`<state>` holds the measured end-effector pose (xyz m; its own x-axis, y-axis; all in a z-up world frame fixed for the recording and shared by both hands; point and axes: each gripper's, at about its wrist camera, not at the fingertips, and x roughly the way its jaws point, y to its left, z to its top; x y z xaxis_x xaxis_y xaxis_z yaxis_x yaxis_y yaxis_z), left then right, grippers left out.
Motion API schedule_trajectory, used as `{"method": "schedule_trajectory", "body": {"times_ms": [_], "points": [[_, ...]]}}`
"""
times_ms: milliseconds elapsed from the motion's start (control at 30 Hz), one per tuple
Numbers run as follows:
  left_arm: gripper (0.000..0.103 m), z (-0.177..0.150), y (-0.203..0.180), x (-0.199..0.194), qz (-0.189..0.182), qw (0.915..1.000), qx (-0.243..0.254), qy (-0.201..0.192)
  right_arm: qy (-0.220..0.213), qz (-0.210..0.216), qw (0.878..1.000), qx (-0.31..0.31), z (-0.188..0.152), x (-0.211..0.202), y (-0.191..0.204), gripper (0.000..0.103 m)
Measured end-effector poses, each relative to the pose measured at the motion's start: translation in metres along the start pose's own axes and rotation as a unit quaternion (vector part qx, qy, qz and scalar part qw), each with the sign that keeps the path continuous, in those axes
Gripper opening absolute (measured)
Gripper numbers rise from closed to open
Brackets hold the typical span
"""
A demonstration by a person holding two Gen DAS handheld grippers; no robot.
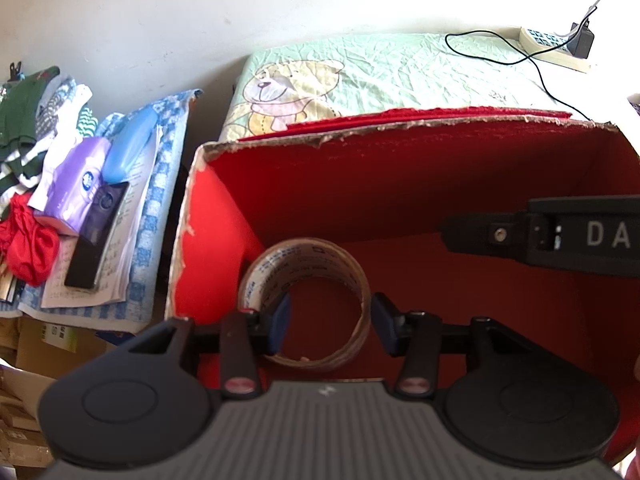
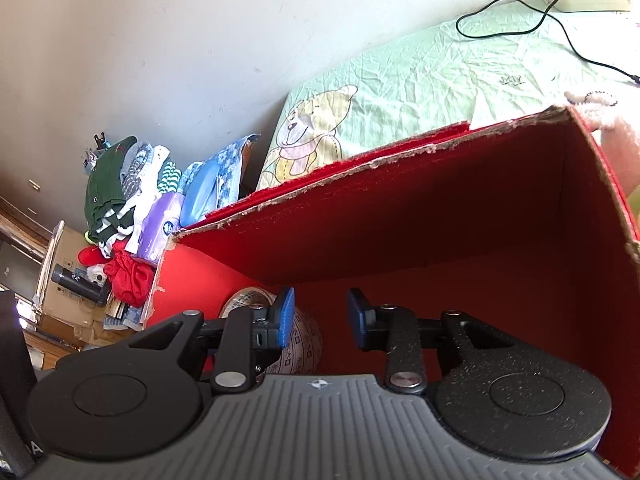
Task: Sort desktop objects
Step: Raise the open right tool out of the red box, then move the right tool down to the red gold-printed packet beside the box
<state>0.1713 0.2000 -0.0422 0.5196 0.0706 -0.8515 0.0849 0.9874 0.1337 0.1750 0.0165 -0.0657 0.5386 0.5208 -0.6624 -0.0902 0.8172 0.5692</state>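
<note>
Left wrist view: left tool (image 1: 330,314) sits at lower centre, over a red cardboard box (image 1: 400,184) with torn rim. A tape roll (image 1: 306,276) stands on edge inside the box near its left wall. One blue pad (image 1: 280,320) is inside the roll's hole, the other is outside its right rim, so the fingers straddle the roll's right wall. Gap shows on both sides, so the tool is released, not clamping. The right tool's black body (image 1: 560,236), with white letters "DA", enters from the right edge over the box. Left of frame: clothes pile (image 1: 32,140), purple tissue pack (image 1: 76,184), blue case (image 1: 128,144), black flat box (image 1: 96,236) on papers. Behind the box lies a green bear-print sheet (image 1: 360,76); upper right has a power strip (image 1: 556,48) with black cable.

Right wrist view: right tool (image 2: 320,314) at lower centre, inside the same red cardboard box (image 2: 440,216). Fingers spread, nothing between them, released. The tape roll (image 2: 300,340) sits behind the left finger, mostly hidden, low left in the box. Bear-print sheet (image 2: 420,80) is upper right, clothes pile (image 2: 116,184) mid left.
</note>
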Motion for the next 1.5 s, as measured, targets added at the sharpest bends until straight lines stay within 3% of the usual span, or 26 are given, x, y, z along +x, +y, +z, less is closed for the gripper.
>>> {"method": "schedule_trajectory", "body": {"times_ms": [333, 433, 533, 767, 1167, 1233, 1500], "points": [[0.058, -0.009, -0.015, -0.019, 0.016, 0.9998, -0.007, 0.0, -0.016, -0.002, 1.0, 0.006, -0.014, -0.029, -0.021, 0.033], [0.072, -0.011, -0.02, -0.035, 0.014, 0.9997, -0.018, -0.012, -0.025, 0.011, 1.0, 0.002, -0.017, -0.043, -0.021, 0.033], [0.076, -0.015, -0.026, -0.053, 0.013, 0.9993, -0.023, -0.028, -0.035, 0.01, 0.999, -0.028, -0.021, -0.054, -0.013, 0.036], [0.076, -0.029, -0.022, -0.087, -0.023, 0.9974, -0.057, -0.036, -0.056, 0.031, 0.994, -0.084, -0.032, -0.085, -0.002, 0.04], [0.074, -0.082, -0.009, -0.137, -0.032, 0.9927, -0.109, -0.041, -0.079, 0.1, 0.983, -0.13, -0.063, -0.124, 0.003, 0.04], [0.068, -0.094, -0.009, -0.141, -0.043, 0.9915, -0.117, -0.036, -0.074, 0.11, 0.981, -0.138, -0.07, -0.126, 0.002, 0.04], [0.066, -0.13, -0.026, -0.132, -0.068, 0.9897, -0.124, -0.02, -0.011, 0.127, 0.98, -0.152, -0.105, -0.11, -0.005, 0.04]]}}
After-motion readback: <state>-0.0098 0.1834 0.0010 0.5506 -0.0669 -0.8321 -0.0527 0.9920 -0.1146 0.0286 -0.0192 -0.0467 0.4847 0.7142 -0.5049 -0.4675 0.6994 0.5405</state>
